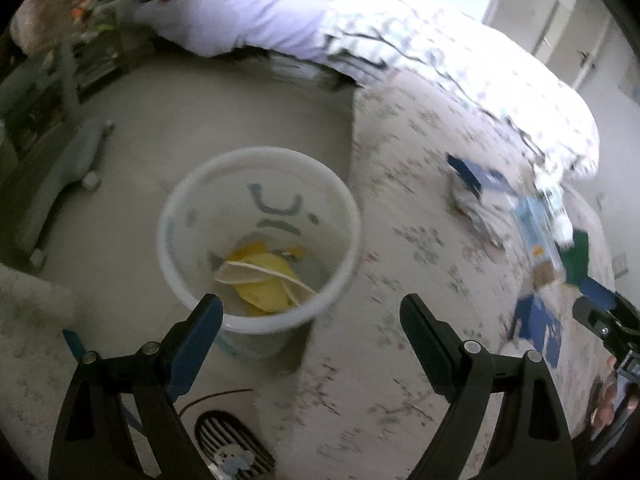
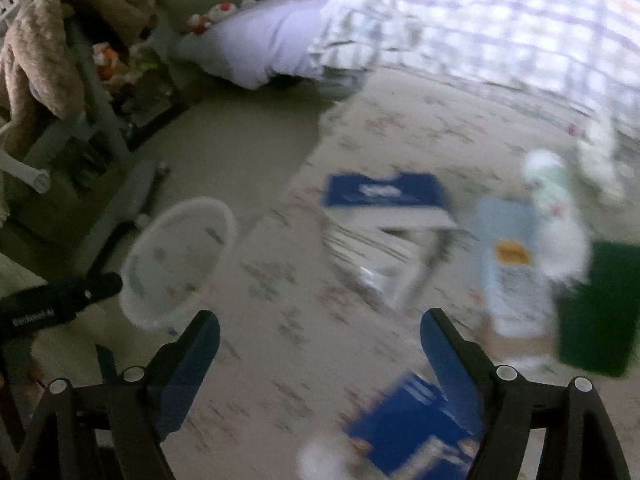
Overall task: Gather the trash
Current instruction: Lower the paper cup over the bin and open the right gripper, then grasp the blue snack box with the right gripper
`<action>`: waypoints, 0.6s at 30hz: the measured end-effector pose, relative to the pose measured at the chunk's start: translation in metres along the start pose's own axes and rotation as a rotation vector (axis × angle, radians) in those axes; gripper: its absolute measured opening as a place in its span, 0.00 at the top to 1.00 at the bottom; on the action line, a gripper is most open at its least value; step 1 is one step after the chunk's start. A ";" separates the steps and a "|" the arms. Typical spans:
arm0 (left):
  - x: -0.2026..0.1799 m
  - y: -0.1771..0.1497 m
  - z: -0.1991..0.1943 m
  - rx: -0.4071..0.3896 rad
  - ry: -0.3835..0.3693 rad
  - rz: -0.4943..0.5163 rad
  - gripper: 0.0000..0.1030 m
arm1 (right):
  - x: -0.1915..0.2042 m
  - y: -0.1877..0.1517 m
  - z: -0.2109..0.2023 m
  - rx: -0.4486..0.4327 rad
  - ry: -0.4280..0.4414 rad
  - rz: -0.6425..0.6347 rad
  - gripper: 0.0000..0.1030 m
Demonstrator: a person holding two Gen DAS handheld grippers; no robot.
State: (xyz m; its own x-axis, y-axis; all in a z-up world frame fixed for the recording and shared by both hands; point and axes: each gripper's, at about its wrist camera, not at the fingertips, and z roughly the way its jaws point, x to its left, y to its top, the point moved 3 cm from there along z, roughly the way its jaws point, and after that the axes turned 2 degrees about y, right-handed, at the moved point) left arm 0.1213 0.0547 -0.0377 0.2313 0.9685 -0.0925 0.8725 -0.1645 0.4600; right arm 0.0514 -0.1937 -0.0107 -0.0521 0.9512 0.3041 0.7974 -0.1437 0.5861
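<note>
Floral bedspread (image 1: 400, 208), white bin (image 1: 260, 240) — yellow scraps inside, both claws agape — empty

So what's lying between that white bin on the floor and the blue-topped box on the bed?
Only bare flowered bedsheet. In the right wrist view, nothing sits between the white bin and the blue-topped box; the other litter lies beyond the box.

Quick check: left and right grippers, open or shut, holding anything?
Left gripper: open, empty, above the white plastic bin.
Right gripper: open, empty, above the floral bedsheet.
</note>
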 end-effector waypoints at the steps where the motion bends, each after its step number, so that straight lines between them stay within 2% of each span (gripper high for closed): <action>1: -0.006 -0.003 0.000 0.007 -0.007 0.013 0.11 | -0.007 -0.006 -0.003 0.009 -0.014 -0.001 0.16; 6: -0.032 -0.015 0.004 0.037 -0.044 0.058 0.11 | -0.033 -0.031 -0.013 0.052 -0.062 -0.006 0.16; 13: -0.062 -0.031 0.008 0.066 -0.074 0.131 0.11 | -0.058 -0.060 -0.019 0.093 -0.075 -0.023 0.16; 18: -0.080 -0.045 0.011 0.095 -0.082 0.186 0.11 | -0.061 -0.067 -0.019 0.112 -0.038 -0.116 0.16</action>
State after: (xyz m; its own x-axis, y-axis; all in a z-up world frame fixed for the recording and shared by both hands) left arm 0.0686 -0.0172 -0.0611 0.4228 0.9020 -0.0871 0.8473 -0.3594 0.3911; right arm -0.0098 -0.2469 -0.0542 -0.1264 0.9697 0.2093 0.8496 -0.0031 0.5274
